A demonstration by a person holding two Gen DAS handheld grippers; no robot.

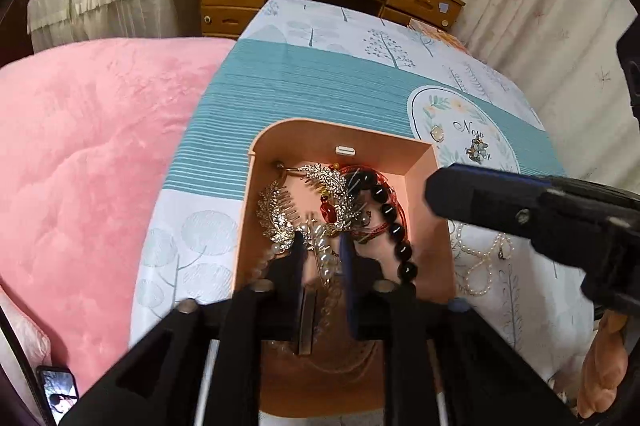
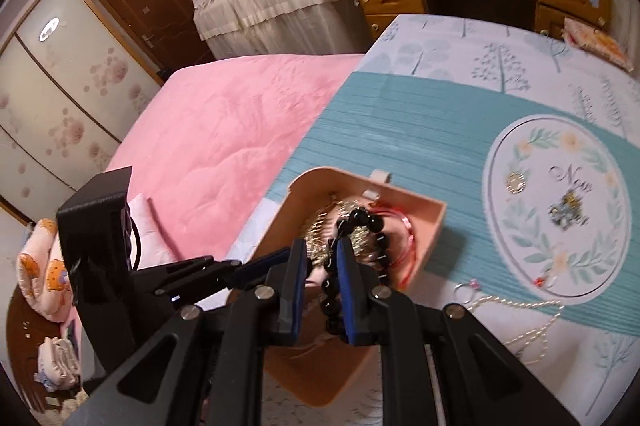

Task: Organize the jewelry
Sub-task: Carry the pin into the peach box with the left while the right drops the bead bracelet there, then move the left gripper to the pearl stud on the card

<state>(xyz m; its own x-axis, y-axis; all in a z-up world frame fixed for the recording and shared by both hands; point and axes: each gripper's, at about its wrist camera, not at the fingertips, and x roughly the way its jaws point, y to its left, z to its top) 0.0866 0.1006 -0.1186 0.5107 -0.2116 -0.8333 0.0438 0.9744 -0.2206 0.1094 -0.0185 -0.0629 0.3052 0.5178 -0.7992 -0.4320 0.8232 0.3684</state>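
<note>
One peach box (image 1: 418, 161) holding gold hair combs (image 1: 280, 209), right hand-held gripper (image 2: 322, 258) grasping black bead bracelet (image 2: 374, 226); left hand-held gripper (image 1: 322, 258) released.

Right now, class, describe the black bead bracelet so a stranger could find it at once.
On the teal-and-white tree-print tablecloth stands an open peach box. Along its right side curves the black bead bracelet: large glossy dark beads, beside sparkly gold leaf-shaped hair combs.

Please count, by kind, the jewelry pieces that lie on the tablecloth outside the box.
Brooches: 2
Pearl necklace: 1
Ring: 1
Small red piece, kind unclear: 1
Total: 5
</note>
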